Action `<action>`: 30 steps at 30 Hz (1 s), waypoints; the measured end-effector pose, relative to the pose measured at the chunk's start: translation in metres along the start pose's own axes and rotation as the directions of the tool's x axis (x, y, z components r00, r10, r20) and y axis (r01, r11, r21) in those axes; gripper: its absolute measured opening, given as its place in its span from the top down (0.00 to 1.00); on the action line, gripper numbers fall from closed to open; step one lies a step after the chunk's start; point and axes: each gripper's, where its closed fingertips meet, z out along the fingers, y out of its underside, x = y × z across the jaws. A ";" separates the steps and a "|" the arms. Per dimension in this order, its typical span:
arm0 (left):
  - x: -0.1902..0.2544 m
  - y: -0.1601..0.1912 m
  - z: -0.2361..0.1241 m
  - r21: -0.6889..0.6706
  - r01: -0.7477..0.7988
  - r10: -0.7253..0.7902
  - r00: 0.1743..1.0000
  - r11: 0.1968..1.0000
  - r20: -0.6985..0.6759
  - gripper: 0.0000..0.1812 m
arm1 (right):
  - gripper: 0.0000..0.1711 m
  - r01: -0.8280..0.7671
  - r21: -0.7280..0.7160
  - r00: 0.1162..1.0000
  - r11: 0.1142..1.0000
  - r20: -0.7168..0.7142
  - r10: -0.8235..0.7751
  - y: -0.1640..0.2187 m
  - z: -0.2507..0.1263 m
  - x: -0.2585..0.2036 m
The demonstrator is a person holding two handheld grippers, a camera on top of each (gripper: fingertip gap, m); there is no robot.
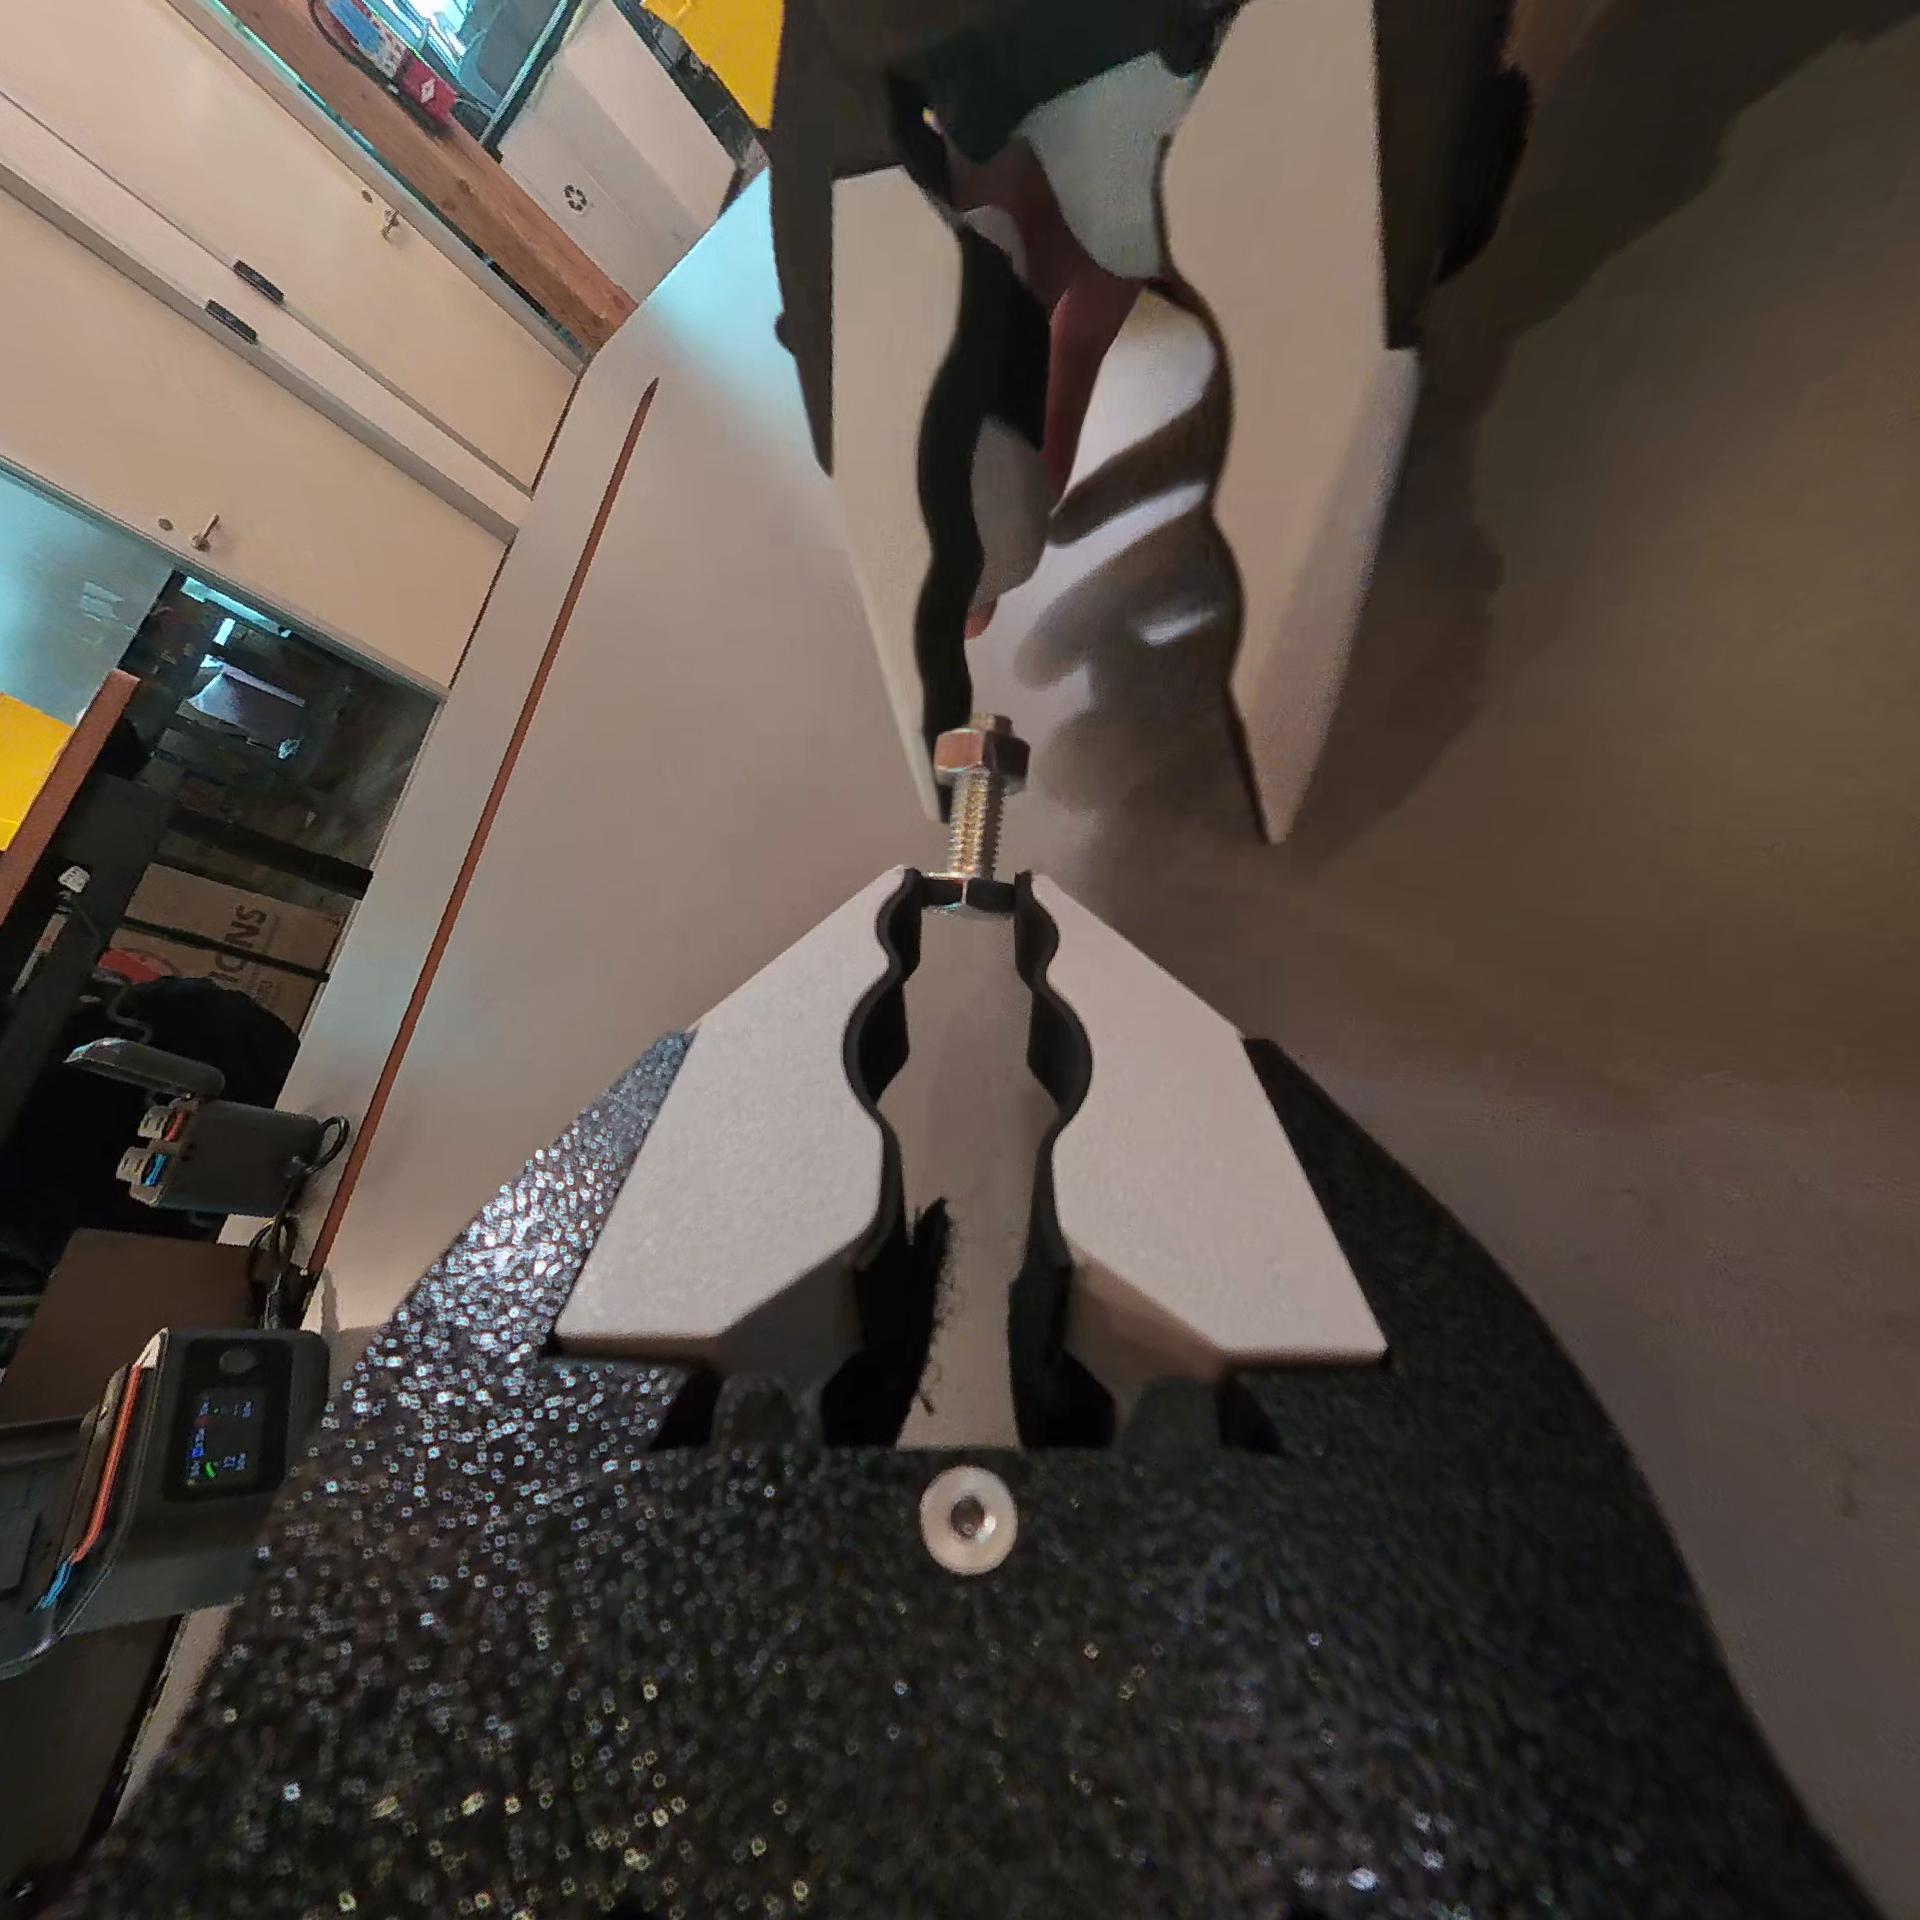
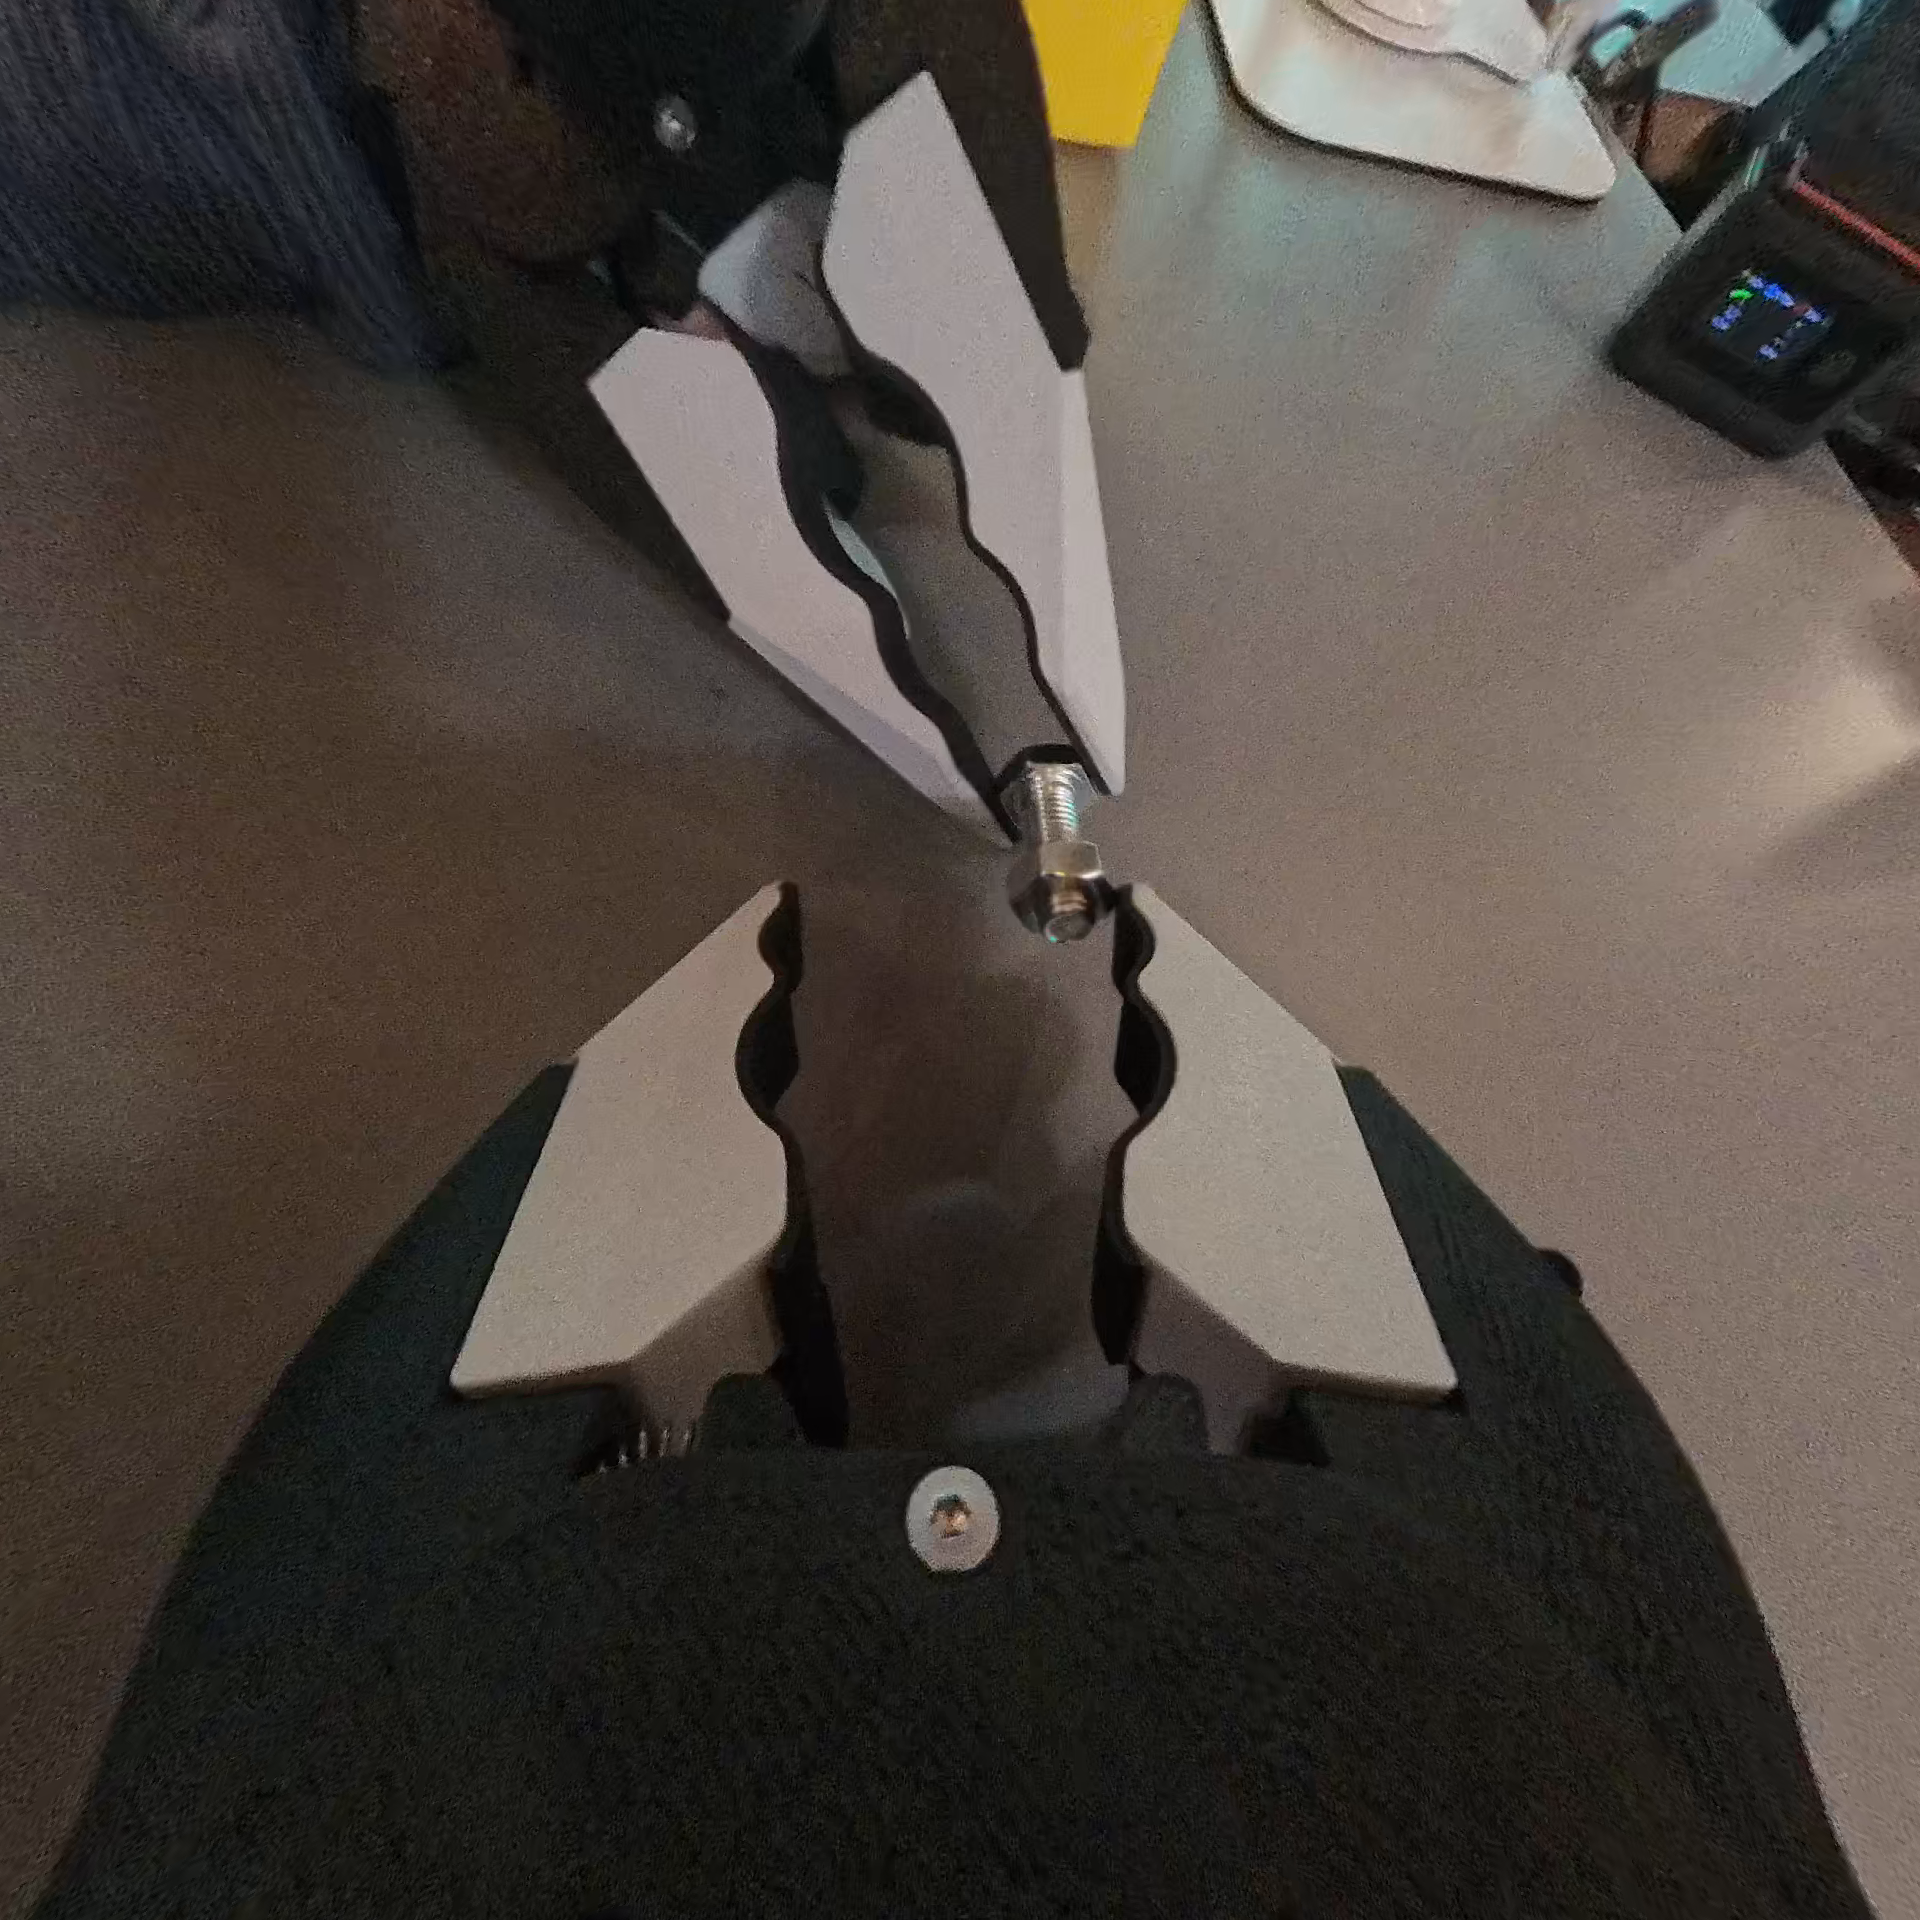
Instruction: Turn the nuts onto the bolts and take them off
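Risk of a dropped nut (image 2: 1055,902) if unthreaded fully with the right gripper (image 2: 954,902) standing wide: only one fingertip beside the nut, nothing clamping it, and the grey table (image 2: 1455,831) below. Risk of cross-threading or jamming if the right gripper closes off-axis, since the bolt (image 2: 1044,805) sits toward the right finger rather than on the centre line between the two. Risk of the bolt twisting in its hold, judged from the narrow purchase: left gripper (image 1: 968,894) closed on the bolt head only, at the very fingertips, with no deeper seating in the scalloped pads. Any sideways push from the right fingers likely to lever the bolt out of that pinch. Bolt (image 1: 971,821) held clear of the table, threaded shank projecting forward from the left gripper's tips toward the right gripper. Nut (image 1: 980,750) threaded at the far end of the shank, well away from the head, only a little thread showing beyond it in the right wrist view. Right gripper (image 1: 1091,769) opposed to the left, roughly nose to nose, jaws spread wide; in the left wrist view one fingertip just beside the nut, seemingly touching, the other well apart from it. In the right wrist view the nut lies at the tip of the right-hand finger, contact not certain. Small black device with a lit screen (image 2: 1766,332) off to the side, well apart from the work.
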 end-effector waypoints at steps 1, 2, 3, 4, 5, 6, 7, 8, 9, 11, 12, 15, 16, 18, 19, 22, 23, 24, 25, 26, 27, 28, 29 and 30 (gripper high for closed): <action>0.000 0.000 0.000 0.001 -0.001 0.001 1.000 1.000 0.000 0.91 | 0.64 0.030 0.008 1.000 1.000 -0.006 -0.030 -0.003 0.001 -0.003; 0.000 0.000 0.000 0.001 -0.002 0.002 1.000 1.000 0.000 0.91 | 0.64 0.061 0.030 0.998 0.998 -0.017 -0.061 -0.008 0.001 -0.004; 0.000 0.000 0.000 0.001 -0.005 0.005 1.000 1.000 0.000 0.91 | 0.64 0.083 0.062 0.996 0.995 -0.018 -0.082 -0.014 0.000 -0.007; 0.000 0.000 0.000 -0.001 -0.003 0.003 1.000 1.000 0.003 0.91 | 0.67 0.090 0.098 0.996 0.991 0.009 -0.092 -0.020 -0.003 -0.013; -0.001 0.000 0.000 -0.002 0.004 -0.004 1.000 1.000 0.002 0.91 | 0.68 0.077 0.132 0.995 0.988 0.059 -0.086 -0.026 -0.005 -0.021; -0.001 0.000 0.000 0.000 0.007 -0.007 1.000 1.000 0.001 0.91 | 0.68 0.057 0.154 0.994 0.986 0.088 -0.072 -0.030 -0.007 -0.025; -0.001 0.000 0.000 0.001 0.008 -0.008 1.000 1.000 0.002 0.91 | 0.67 0.047 0.164 0.996 0.985 0.066 -0.058 -0.032 -0.008 -0.020; -0.001 0.000 0.000 0.000 0.006 -0.006 1.000 1.000 0.002 0.91 | 0.67 0.048 0.161 0.999 0.986 0.013 -0.050 -0.032 -0.009 -0.010; -0.001 0.000 0.000 -0.001 0.005 -0.005 1.000 1.000 0.002 0.91 | 0.66 0.049 0.147 0.998 0.988 -0.033 -0.044 -0.029 -0.010 -0.001; -0.001 0.000 0.000 -0.001 0.002 -0.002 1.000 1.000 0.003 0.91 | 0.66 0.022 0.094 0.996 0.995 -0.088 -0.014 -0.016 -0.010 0.013; -0.001 0.000 0.000 -0.001 0.003 -0.003 1.000 1.000 0.002 0.91 | 0.66 0.008 0.059 0.996 0.998 -0.085 -0.003 -0.009 -0.009 0.014; -0.001 0.000 0.000 -0.001 0.002 -0.002 1.000 1.000 0.002 0.91 | 0.66 0.021 -0.007 0.999 1.000 -0.033 -0.021 0.001 0.000 0.004; -0.001 0.000 0.000 -0.001 0.000 0.000 1.000 1.000 0.002 0.91 | 0.65 0.045 -0.013 0.999 0.999 -0.028 -0.045 0.001 0.002 0.001; -0.001 0.000 0.000 0.001 -0.001 0.001 1.000 1.000 0.002 0.91 | 0.65 0.093 0.025 0.995 0.995 -0.044 -0.092 -0.008 0.002 -0.003; -0.001 0.000 0.000 0.001 -0.004 0.004 1.000 1.000 0.001 0.91 | 0.65 0.107 0.045 0.994 0.993 -0.039 -0.106 -0.013 0.001 -0.005; -0.002 0.000 0.001 -0.004 0.001 -0.001 1.000 1.000 0.003 0.91 | 0.72 0.066 0.142 0.994 0.988 0.076 -0.077 -0.028 -0.009 -0.023; -0.002 0.000 0.000 -0.001 0.002 -0.002 1.000 1.000 0.003 0.91 | 0.71 0.038 0.152 0.995 0.988 0.081 -0.051 -0.029 -0.012 -0.021; -0.002 0.000 0.000 -0.001 0.001 -0.001 1.000 1.000 0.003 0.91 | 0.71 0.021 0.147 0.999 0.989 0.046 -0.028 -0.028 -0.013 -0.012; -0.002 0.000 0.001 -0.003 -0.001 0.001 1.000 1.000 0.003 0.91 | 0.71 0.012 0.132 1.000 0.991 0.000 -0.012 -0.025 -0.013 -0.002; -0.002 0.000 0.001 -0.005 -0.004 0.004 1.000 1.000 0.003 0.91 | 0.71 0.004 0.110 0.999 0.994 -0.033 -0.001 -0.020 -0.013 0.005; -0.001 0.000 0.001 -0.005 -0.006 0.006 1.000 1.000 0.003 0.91 | 0.71 -0.005 0.082 0.999 0.997 -0.051 0.009 -0.014 -0.012 0.010; -0.002 0.000 0.001 -0.005 -0.005 0.005 1.000 1.000 0.003 0.91 | 0.71 -0.010 0.053 0.998 0.999 -0.055 0.013 -0.009 -0.011 0.011; -0.002 0.000 0.001 -0.004 -0.004 0.004 1.000 1.000 0.003 0.91 | 0.71 -0.007 0.030 0.999 1.000 -0.051 0.008 -0.005 -0.008 0.010; -0.002 0.000 0.001 -0.005 -0.004 0.004 1.000 1.000 0.002 0.91 | 0.71 0.009 0.016 0.999 1.000 -0.046 -0.008 -0.004 -0.006 0.007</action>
